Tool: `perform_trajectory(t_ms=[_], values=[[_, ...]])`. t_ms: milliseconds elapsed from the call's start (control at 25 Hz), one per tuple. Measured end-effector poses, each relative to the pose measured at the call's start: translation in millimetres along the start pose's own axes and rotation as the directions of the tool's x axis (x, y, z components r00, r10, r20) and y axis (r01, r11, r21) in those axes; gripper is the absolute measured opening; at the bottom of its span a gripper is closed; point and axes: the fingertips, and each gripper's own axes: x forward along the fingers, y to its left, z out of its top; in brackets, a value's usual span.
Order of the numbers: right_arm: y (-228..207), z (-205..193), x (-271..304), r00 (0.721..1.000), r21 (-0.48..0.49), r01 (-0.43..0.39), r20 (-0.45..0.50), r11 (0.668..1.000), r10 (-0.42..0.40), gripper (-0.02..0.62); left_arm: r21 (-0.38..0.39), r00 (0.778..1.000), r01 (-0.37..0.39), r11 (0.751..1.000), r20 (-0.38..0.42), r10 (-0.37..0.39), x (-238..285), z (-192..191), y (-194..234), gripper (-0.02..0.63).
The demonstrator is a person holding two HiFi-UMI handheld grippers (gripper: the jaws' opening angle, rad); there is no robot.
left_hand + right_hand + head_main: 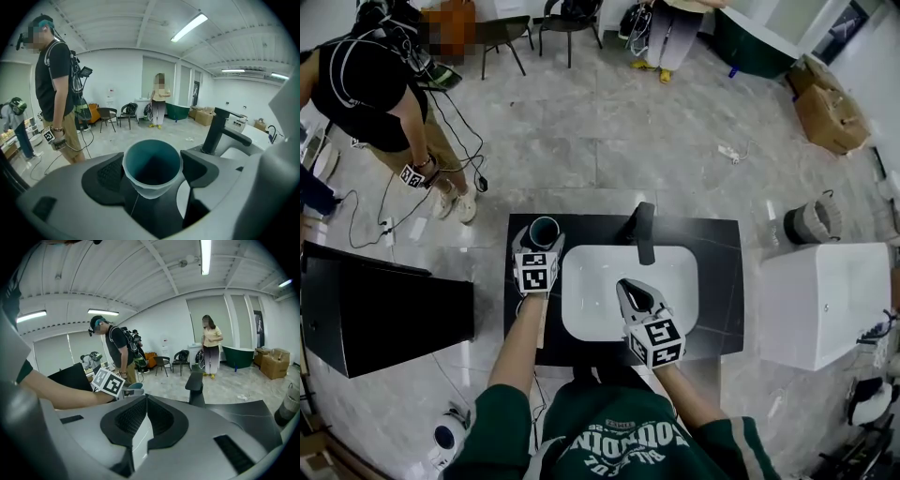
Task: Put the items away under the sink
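Note:
A teal cup (546, 226) stands upright between the jaws of my left gripper (540, 240), at the back left corner of the black countertop (717, 281). In the left gripper view the cup (152, 168) fills the gap between both pads, its open mouth facing up, and the left gripper (152, 165) is shut on it. My right gripper (626, 287) hovers over the white sink basin (675, 281). In the right gripper view its jaws (144, 401) meet with nothing between them. A black faucet (644, 230) rises behind the basin.
A person in a black shirt (384, 84) stands at the far left with cables on the floor. A black cabinet (384, 314) sits left of the counter and a white unit (825, 300) right of it. Behind are a grey bucket (814, 220) and cardboard boxes (825, 112).

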Motion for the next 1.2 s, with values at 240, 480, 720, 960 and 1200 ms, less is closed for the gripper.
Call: perform_trajectory(t_ms=[240,480,720,960,1200], values=[[-2.1,-6.0,-7.3,1.0,0.017,0.004,0.007,1.0,-0.005,0.043,-0.007,0.998,0.03,1.0,0.047,-0.03,-12.0,6.5,-10.1,0.376],[10.0,-2.1,-23.2,0.999,0.039,0.011,0.034,0.999,-0.012,0.043,0.002,0.996,0.056,0.998,0.07,-0.056,-40.0,17.7,-21.8,0.375],[28.3,-7.2,-52.6,0.997,0.051,0.031,0.067,0.998,-0.035,0.043,0.036,0.988,0.116,0.993,0.1,-0.119,-79.8,26.7,-52.8,0.374],[46.9,-21.2,-94.5,0.991,0.07,0.072,0.104,0.995,-0.079,0.043,0.073,0.971,0.203,0.976,0.111,-0.21,-127.5,23.6,-94.7,0.373],[60.1,-37.5,-144.4,0.981,0.102,0.125,0.136,0.987,-0.139,0.043,0.128,0.936,0.323,0.938,0.101,-0.337,-181.2,9.1,-148.4,0.373]])
